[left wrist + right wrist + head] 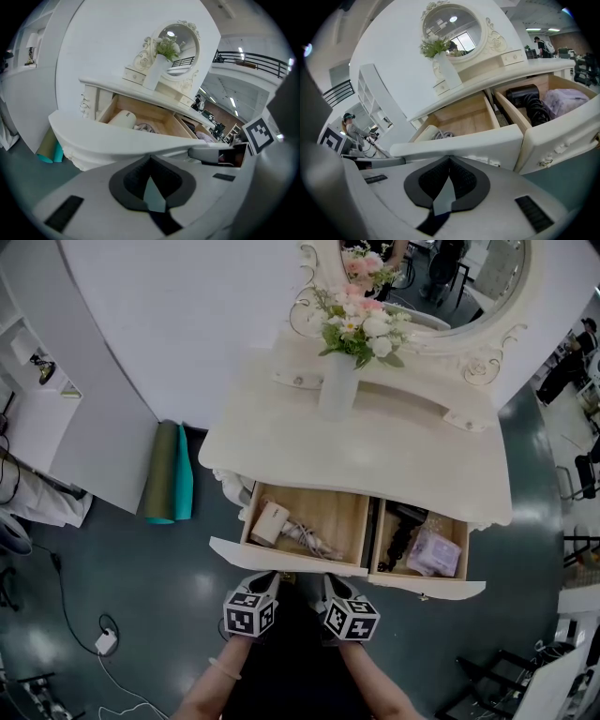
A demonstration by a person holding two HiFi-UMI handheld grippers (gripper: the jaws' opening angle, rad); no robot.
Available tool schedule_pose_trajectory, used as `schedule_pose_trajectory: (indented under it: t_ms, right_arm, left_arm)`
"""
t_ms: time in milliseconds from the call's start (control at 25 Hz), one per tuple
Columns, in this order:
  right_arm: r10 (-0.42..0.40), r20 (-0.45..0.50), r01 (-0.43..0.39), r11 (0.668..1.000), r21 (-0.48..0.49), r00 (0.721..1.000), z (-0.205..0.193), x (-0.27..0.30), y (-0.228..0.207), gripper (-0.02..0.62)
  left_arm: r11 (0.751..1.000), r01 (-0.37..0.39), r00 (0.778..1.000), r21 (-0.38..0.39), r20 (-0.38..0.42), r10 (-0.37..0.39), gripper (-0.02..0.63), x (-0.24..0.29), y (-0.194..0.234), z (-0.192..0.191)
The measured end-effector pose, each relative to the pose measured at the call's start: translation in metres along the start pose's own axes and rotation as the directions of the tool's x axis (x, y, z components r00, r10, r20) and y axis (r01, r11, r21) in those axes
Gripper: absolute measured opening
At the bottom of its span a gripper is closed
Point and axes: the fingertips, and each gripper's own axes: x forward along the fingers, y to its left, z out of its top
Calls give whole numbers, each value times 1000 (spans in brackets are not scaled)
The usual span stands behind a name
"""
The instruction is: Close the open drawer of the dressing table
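We're looking down on the dressing table [356, 442] and both its drawers stand pulled out. The left drawer [281, 558] holds a white appliance [270, 523] with a pale cord [314, 543] bunched beside it. The right drawer [427, 585] carries a black appliance [403, 521] towards its inner side and a lilac pouch [433, 551] next to it. Up on the tabletop, a white vase [337, 385] of flowers [361, 320] stands before the oval mirror [450, 296].

Both forearms reach forward, side by side. The left gripper [264, 577] and the right gripper [336, 582] both point at the left drawer's front panel, jaws pressed together with nothing between them. From the left gripper's own view the tips [151, 159] sit right under that curved front. The right gripper [450, 161] is equally tight to it.

We can't make out whether either is actually touching. The tips tuck beneath the panel's lip from above, and the black appliance is partly shadowed
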Motion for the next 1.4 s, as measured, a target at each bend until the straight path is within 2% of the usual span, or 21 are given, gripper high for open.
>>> schedule_pose_trajectory:
  t_ms: [1400]
  right_arm:
    - [-50,16,49,999,15,999,35,29,-12,26]
  left_arm:
    - [999,40,999,36,-31,-39,18,30,6,35]
